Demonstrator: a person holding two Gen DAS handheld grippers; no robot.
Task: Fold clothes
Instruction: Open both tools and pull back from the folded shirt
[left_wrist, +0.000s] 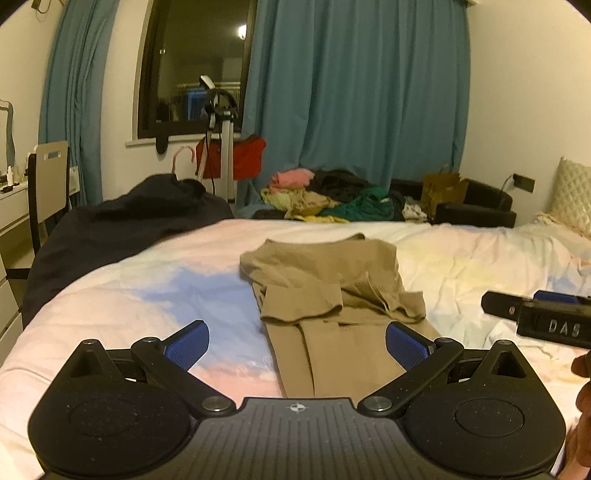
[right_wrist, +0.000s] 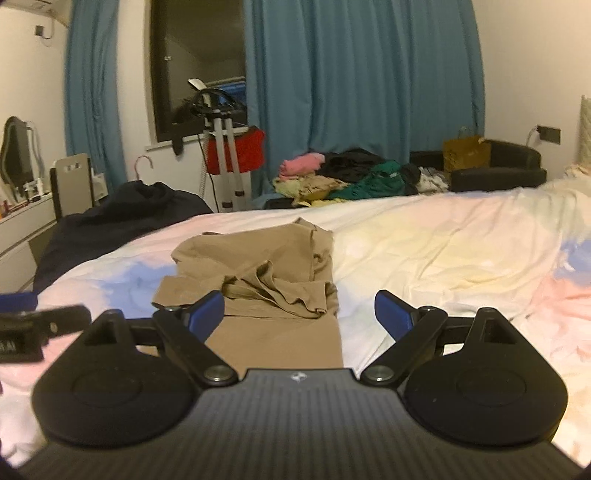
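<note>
- My left gripper (left_wrist: 297, 345): jaws spread wide, nothing between them, ribbed blue pads (left_wrist: 188, 345) on black linkage arms.
- My right gripper (right_wrist: 299, 319): also spread wide and holding nothing, same blue pads (right_wrist: 391, 319).
- Tan garment (left_wrist: 332, 291): soft matte knit, partly folded, lies straight ahead of both tongs on the bed (left_wrist: 129, 295); a long flat panel runs toward me, with a cuffed sleeve folded across it and rumpled layers behind.
- Bedsheet is wrinkled, pastel pink, blue and yellow blotches.
- Left view: garment sits between the fingertips, nearer the right pad; right gripper's black body shows at the right edge, lettered "DAS".
- Right view: garment lies ahead-left, its left pad overlapping the cloth edge; contact unclear. Left gripper blurs in at the left edge.
- Beyond the tongs: dark navy cloth (left_wrist: 110, 229) ahead-left, mixed clothes pile (right_wrist: 343, 177) past the bed, teal curtains (right_wrist: 362, 81).
</note>
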